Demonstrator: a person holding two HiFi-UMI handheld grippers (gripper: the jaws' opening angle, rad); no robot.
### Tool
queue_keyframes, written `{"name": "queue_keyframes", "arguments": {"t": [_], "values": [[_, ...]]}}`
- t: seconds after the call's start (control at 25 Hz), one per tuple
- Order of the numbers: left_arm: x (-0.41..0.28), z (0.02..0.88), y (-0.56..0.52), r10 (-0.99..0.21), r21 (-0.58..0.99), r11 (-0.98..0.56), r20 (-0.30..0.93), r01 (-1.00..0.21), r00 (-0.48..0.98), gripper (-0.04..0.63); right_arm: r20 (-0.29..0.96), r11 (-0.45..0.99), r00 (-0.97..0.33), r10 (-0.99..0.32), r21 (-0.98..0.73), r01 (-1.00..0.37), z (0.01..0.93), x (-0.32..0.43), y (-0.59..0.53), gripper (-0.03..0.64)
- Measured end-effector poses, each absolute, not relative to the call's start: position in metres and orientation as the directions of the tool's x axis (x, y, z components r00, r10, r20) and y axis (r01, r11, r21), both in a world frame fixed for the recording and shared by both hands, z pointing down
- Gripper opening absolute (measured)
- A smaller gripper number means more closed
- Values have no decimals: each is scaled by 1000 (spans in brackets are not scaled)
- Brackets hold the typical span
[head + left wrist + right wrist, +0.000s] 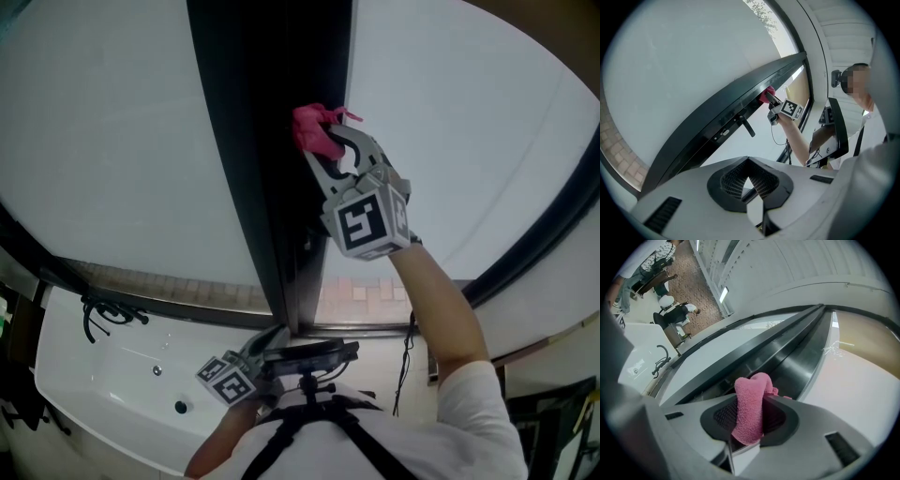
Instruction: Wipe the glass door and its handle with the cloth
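R tongs (330, 141) clamped on pink cloth (312, 129), pressed high on dark door frame (253, 141) beside glass (450, 122). L tongs (748, 174) together, empty, held low. Risk: friction could drag cloth out, then bare tongs may scratch glass. Handle (746, 126) prob. not done yet.

Pink cloth (315, 129), black door frame (251, 159), white glass (112, 141), grey right gripper (330, 141) with black-and-white marker cube (367, 223)
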State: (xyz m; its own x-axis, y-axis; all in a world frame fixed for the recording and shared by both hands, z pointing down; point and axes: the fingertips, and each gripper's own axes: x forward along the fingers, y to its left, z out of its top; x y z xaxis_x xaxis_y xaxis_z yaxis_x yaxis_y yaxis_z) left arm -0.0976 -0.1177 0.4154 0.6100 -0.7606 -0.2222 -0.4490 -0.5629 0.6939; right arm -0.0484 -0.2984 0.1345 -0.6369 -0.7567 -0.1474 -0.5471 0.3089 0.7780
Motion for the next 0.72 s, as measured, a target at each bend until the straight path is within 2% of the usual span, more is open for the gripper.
{"name": "queue_keyframes", "arguments": {"t": [0.72], "values": [[-86,412,-117,-748,694,-572,-223,-437,625,-12,-83,351,-638,-766,778,-522,179,-45,-297,106]]}}
